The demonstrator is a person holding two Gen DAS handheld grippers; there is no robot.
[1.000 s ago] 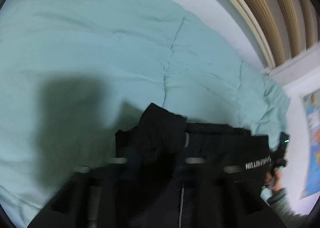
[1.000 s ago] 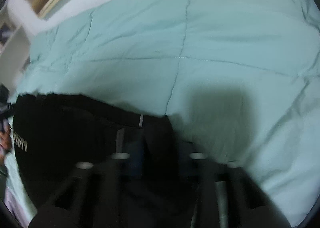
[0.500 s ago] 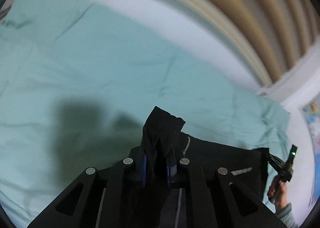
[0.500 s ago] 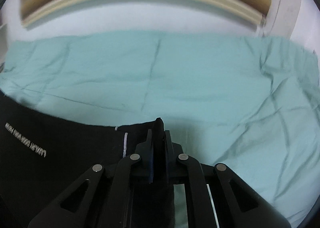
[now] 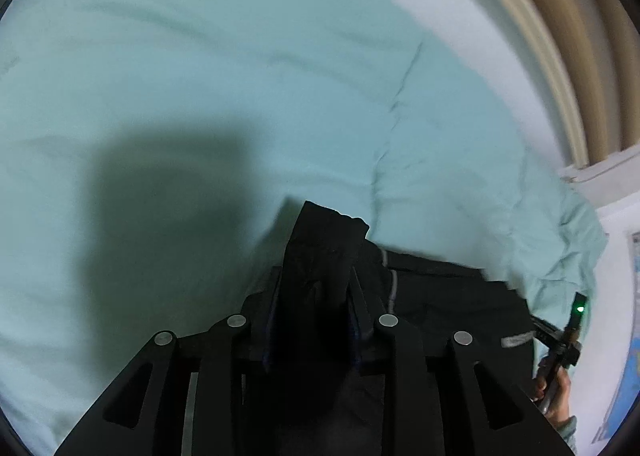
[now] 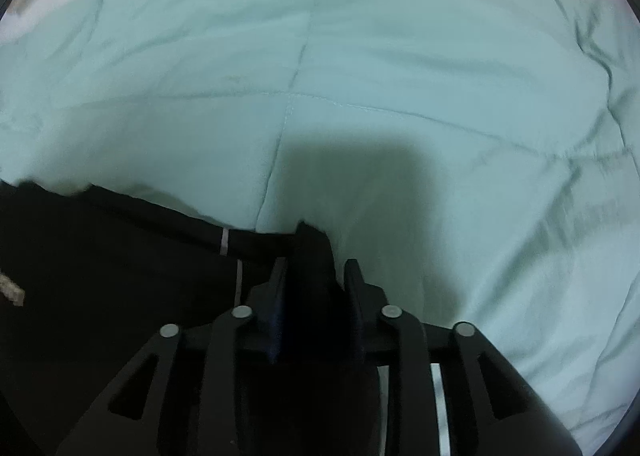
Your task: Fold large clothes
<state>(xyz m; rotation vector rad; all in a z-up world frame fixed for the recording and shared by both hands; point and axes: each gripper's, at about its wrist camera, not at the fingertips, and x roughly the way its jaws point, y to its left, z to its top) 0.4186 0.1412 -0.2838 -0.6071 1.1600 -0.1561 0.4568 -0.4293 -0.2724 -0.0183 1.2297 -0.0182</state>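
Note:
A large black garment [image 5: 448,296] with grey trim and white lettering hangs stretched between my two grippers above a teal quilt [image 5: 240,76]. My left gripper [image 5: 314,280] is shut on one bunched corner of it. My right gripper [image 6: 316,268] is shut on the other corner, and the garment [image 6: 100,256] runs off to the left from there. In the left wrist view the right gripper [image 5: 560,340] and the hand holding it show at the far right edge.
The teal quilt [image 6: 400,56] covers the bed under both grippers. A white wall and beige slatted headboard [image 5: 560,56] stand at the far side. A poster [image 5: 628,376] hangs on the wall at the right.
Both grippers swung up toward the wall half a second ago and now tilt back down toward the quilt. They keep their hold on the garment throughout.

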